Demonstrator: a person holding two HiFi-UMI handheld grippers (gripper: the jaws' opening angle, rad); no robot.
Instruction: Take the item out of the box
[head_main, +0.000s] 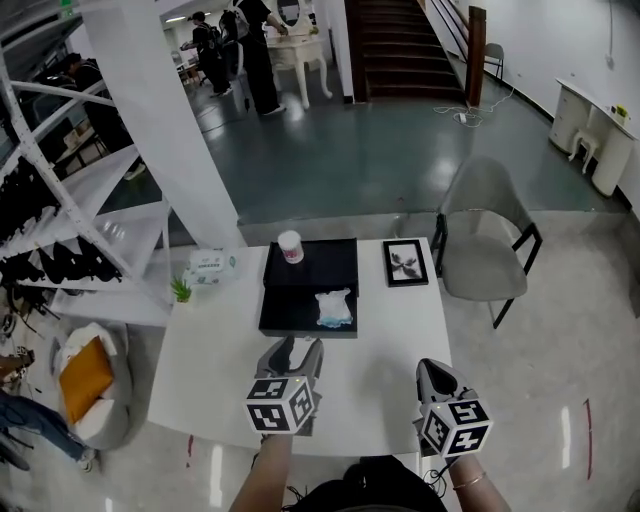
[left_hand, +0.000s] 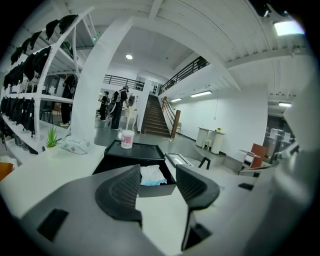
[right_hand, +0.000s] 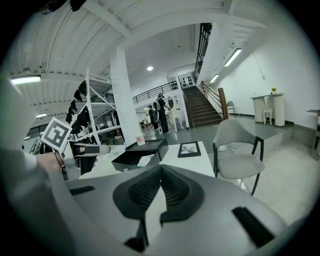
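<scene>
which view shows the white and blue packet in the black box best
Head view: the whole white and blue packet shows from above in the black box. Left gripper view: only its top over the wall. Right gripper view: a sliver.

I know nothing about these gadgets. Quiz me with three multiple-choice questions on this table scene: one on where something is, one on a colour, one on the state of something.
1. Where does the white-and-blue packet lie?
A on the chair
B in the open box
C on the floor

2. What colour is the box?
A black
B red
C yellow

3. How do the left gripper's jaws stand?
A clamped on a cup
B apart with nothing between them
C clamped on the packet

Answers:
1 B, the packet rests inside the box.
2 A, its walls and lid are black.
3 B, the left gripper view shows a gap, with only the table and the box beyond it.
</scene>
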